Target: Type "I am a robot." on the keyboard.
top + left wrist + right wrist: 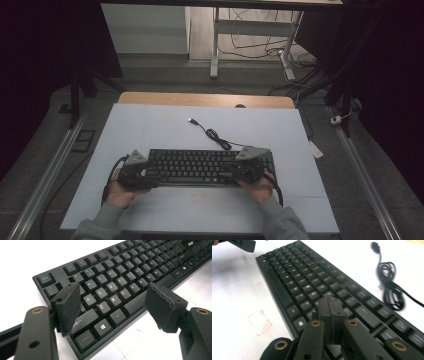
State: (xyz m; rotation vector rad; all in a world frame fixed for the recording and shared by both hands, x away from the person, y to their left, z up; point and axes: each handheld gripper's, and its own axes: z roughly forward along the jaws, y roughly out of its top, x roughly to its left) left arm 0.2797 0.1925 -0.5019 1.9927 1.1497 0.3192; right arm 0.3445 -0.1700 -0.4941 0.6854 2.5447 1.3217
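**Now two grippers sit at a black keyboard**

Right now a black keyboard point(202, 167) lies on a white table point(150, 130), close to the near edge and about in the middle from side to side. Its cord point(215, 135) curls on the table behind it, and the plug point(191, 120) points toward the far edge.

A person holds a gripper in each hand. The left gripper point(112, 302) is at the left end of the keyboard. Its jaws stand wide apart over the keys near the letters Z and X, with nothing pinched between them.

The right gripper point(331, 311) is at the right end of the keyboard. Its jaws are pressed flat together with nothing in them, and their tips are low over the keys. I cannot tell if they touch a key.
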